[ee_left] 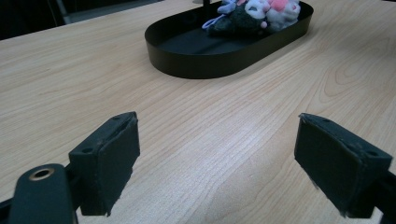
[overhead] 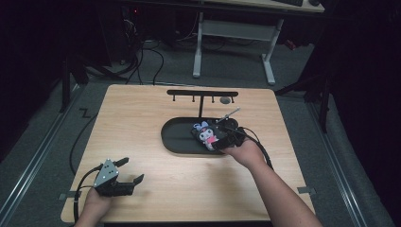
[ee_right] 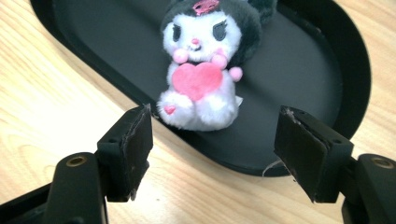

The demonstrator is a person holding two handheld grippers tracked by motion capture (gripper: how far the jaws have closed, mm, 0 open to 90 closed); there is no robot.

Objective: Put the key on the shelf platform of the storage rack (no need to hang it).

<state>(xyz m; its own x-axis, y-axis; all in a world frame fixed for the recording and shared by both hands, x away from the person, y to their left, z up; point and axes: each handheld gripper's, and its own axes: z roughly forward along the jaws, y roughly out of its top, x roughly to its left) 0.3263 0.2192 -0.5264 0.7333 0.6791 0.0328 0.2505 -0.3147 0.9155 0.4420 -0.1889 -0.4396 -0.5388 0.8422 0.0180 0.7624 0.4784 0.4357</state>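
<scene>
A plush toy [ee_right: 201, 70] with a white face, dark hood and pink heart is seen lying in the black oval tray [ee_right: 322, 60], at the tray's right end in the high view, feet near the rim closest to the person. Behind the tray a black hook rack [overhead: 202, 93] is seen on the wooden table [overhead: 142, 109].

The toy is judged light, soft and compressible, not fragile, not slippery; the fur should give under the pads. A grip across the body at the heart, or across the lower body nearest the jaws, is judged best. The thin loop at the head [ee_left: 212, 22] looks too slack for a firm pinch.

The right gripper [ee_right: 212, 147] is held just short of the toy, jaws spread wide with nothing between them, tilted down over the tray's near rim; the toy is framed between the pads but not touched. The right forearm is stretched forward and inward across the table.

The left gripper [overhead: 127, 171] is rested low near the table's front-left corner, well apart from the tray, jaws parted and empty, pointed toward the tray.
</scene>
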